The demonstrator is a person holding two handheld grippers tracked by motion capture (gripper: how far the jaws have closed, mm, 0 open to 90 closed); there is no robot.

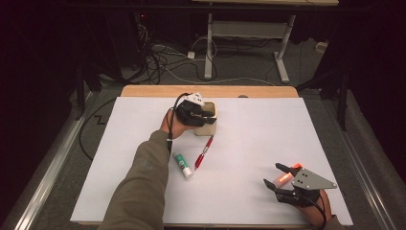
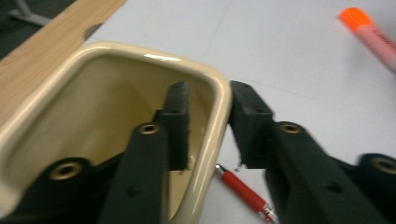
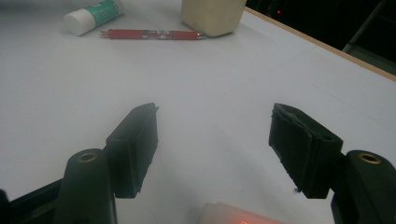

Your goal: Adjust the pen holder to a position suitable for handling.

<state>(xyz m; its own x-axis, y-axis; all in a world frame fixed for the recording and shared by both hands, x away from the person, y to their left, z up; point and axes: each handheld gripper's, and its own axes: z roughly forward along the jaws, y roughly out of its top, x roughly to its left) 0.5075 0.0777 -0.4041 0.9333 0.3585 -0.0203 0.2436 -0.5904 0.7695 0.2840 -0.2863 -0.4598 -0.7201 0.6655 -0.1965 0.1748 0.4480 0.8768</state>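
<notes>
Left gripper (image 2: 208, 128) jaws straddle the cup (image 2: 140, 51) wall, slightly apart, not clamping. Glazed, rigid, likely slippery: grip that rim. Right gripper (image 3: 215, 140) gapes over the highlighter (image 1: 283, 178).

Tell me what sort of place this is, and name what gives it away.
Probably a lab or workshop set up for recording tabletop work. A white sheet covers a wooden table, cables lie tangled on the grey floor, and the legs of a height-adjustable desk stand behind against dark surroundings.

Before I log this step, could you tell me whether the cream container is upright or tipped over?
Upright: the cream container stands on the table with its opening facing up.
</notes>
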